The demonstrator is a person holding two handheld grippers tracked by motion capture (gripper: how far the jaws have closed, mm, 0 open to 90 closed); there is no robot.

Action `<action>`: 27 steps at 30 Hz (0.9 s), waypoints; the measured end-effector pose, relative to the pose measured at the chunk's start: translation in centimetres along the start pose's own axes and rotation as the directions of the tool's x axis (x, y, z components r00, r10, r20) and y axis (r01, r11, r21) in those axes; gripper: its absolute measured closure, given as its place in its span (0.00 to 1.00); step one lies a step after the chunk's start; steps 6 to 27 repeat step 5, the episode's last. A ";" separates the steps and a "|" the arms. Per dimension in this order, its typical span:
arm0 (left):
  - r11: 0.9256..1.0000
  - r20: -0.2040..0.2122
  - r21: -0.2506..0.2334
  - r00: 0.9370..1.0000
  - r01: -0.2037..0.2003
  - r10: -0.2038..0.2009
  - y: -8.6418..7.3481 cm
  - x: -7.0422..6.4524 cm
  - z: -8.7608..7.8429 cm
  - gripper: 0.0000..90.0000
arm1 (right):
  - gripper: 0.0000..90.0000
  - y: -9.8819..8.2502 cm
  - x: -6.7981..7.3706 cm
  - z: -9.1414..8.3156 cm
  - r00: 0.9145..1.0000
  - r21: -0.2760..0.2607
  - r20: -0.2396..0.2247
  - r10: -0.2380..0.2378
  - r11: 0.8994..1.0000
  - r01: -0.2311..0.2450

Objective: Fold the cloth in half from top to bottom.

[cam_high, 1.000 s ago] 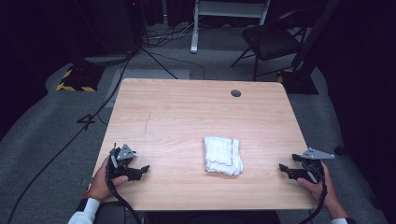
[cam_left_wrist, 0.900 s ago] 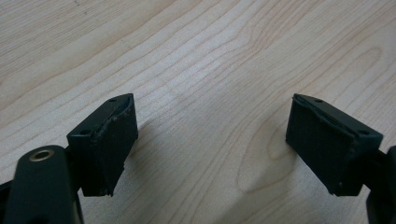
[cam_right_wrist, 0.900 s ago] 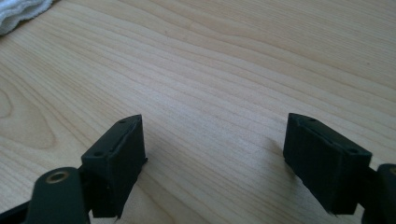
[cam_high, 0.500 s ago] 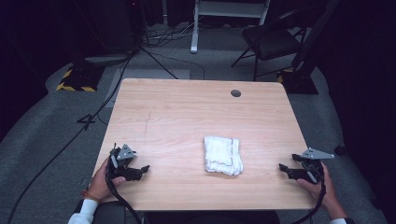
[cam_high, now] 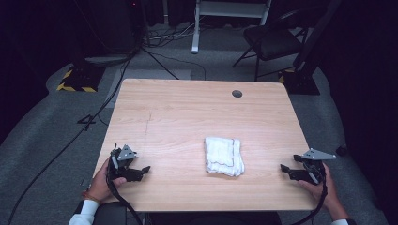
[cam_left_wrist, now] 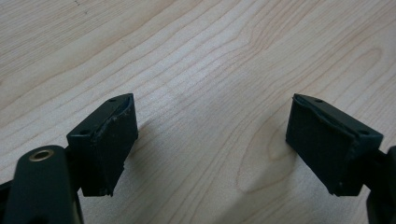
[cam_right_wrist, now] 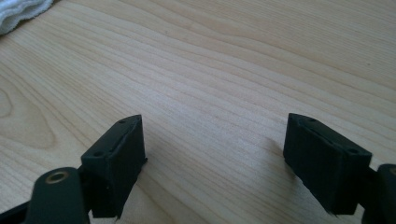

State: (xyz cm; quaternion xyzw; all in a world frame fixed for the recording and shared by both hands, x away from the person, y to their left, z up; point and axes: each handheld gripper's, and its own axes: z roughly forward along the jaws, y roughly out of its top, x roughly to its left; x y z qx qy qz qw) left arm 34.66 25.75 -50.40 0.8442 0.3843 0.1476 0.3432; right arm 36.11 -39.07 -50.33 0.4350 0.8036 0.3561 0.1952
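Nothing has moved since the earlier frames — both our hands sit where they were, low on the near corners of the table (cam_high: 197, 108), and the folded white towel (cam_high: 224, 155) lies in the same spot between them.

We hold the left gripper (cam_high: 141, 171) near the front-left corner, its jaws pointing inward toward the middle of the table. In the left gripper view they stand wide apart with bare wood grain between them; they grip nothing. We hold the right gripper (cam_high: 287, 171) near the front-right edge, likewise pointing inward, and the right gripper view shows its jaws spread just as wide over bare wood, with a corner of the towel (cam_right_wrist: 18, 11) peeking in at the top left, well apart from the pads.

The towel is a neat, thick rectangle with a thin dark stripe along one edge, lying a little right of centre and toward our side of the table. It sits nearer the right gripper than the left, though neither touches it.

As for progress, we judge the work has not begun: the towel looks untouched, and both hands look parked in a waiting pose. Everything is left to do — reach in, take hold of an edge or corner, and handle the cloth.
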 end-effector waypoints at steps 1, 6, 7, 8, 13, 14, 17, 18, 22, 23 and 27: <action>1.000 0.000 0.000 1.000 -0.002 0.002 0.0 0.0 0.0 0.19 | 0.23 0.0 0.0 0.0 1.000 0.000 0.000 0.000 1.000 0.000; 1.000 0.000 0.000 1.000 -0.002 0.002 0.0 0.0 0.0 0.19 | 0.23 0.0 0.0 0.0 1.000 0.000 0.000 -0.001 1.000 0.001; 1.000 0.000 0.000 1.000 -0.002 0.002 0.0 0.0 0.0 0.19 | 0.23 0.0 0.0 0.0 1.000 0.000 0.000 -0.001 1.000 0.001; 1.000 0.000 0.000 1.000 -0.002 0.002 0.0 0.0 0.0 0.19 | 0.23 0.0 0.0 0.0 1.000 0.000 0.000 -0.001 1.000 0.001; 1.000 0.000 0.000 1.000 -0.002 0.002 0.0 0.0 0.0 0.19 | 0.23 0.0 0.0 0.0 1.000 0.000 0.000 -0.001 1.000 0.001; 1.000 0.000 0.000 1.000 -0.002 0.002 0.0 0.0 0.0 0.19 | 0.23 0.0 0.0 0.0 1.000 0.000 0.000 -0.001 1.000 0.001; 1.000 0.000 0.000 1.000 -0.002 0.002 0.0 0.0 0.0 0.19 | 0.23 0.0 0.0 0.0 1.000 0.000 0.000 -0.001 1.000 0.001; 1.000 0.000 0.000 1.000 -0.002 0.002 0.0 0.0 0.0 0.19 | 0.23 0.0 0.0 0.0 1.000 0.000 0.000 -0.001 1.000 0.001; 1.000 0.000 0.000 1.000 -0.002 0.002 0.0 0.0 0.0 0.19 | 0.23 0.0 0.0 0.0 1.000 0.000 0.000 -0.001 1.000 0.001; 1.000 0.000 0.000 1.000 -0.002 0.002 0.0 0.0 0.0 0.19 | 0.23 0.0 0.0 0.0 1.000 0.000 0.000 -0.001 1.000 0.001; 1.000 0.000 0.000 1.000 -0.002 0.002 0.0 0.0 0.0 0.19 | 0.23 0.0 0.0 0.0 1.000 0.000 0.000 -0.001 1.000 0.001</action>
